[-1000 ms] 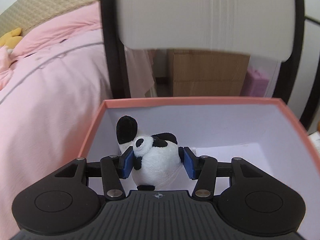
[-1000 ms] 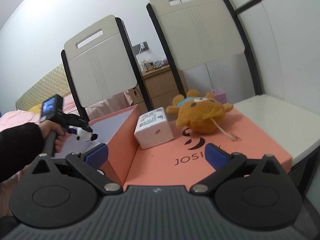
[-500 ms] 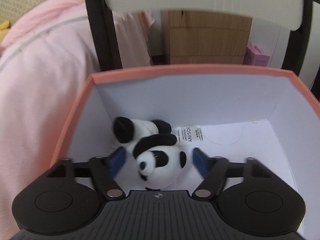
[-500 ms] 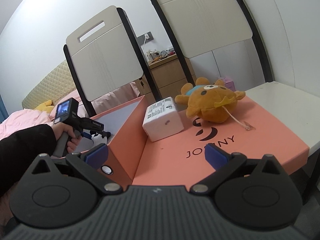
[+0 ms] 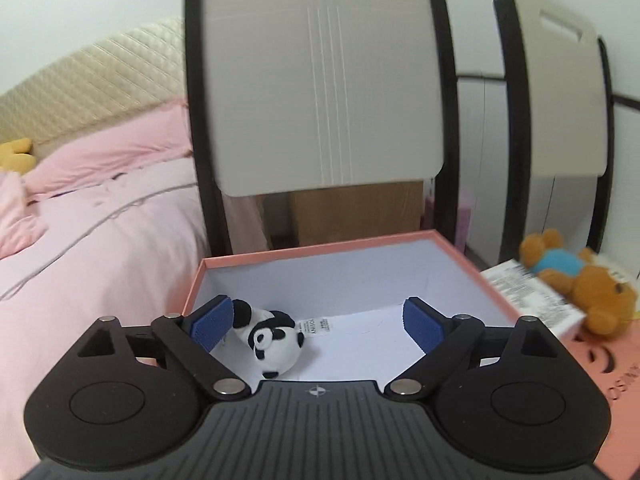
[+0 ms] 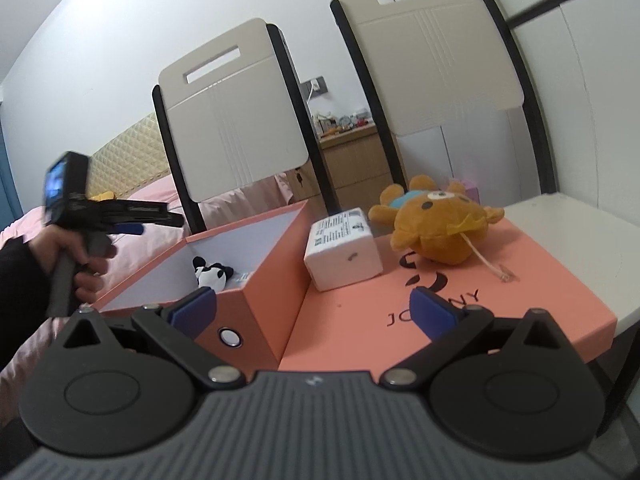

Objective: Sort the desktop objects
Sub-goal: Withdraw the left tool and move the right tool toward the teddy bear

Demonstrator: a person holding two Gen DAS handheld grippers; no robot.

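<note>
Panda (image 5: 272, 338) lies dropped in the box (image 5: 472, 268), left tongs (image 5: 316, 320) just opened wide, empty, pulling back. 1 sorted; right tongs (image 6: 316, 312) gape empty, with the bear (image 6: 436, 228) probably next.

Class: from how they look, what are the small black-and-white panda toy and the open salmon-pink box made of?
Small black-and-white panda toy: probably plush fabric, with a fuzzy matte surface and a sewn-in label. Open salmon-pink box: likely rigid cardboard, with thin straight walls, a matte finish and a white lining.
</note>
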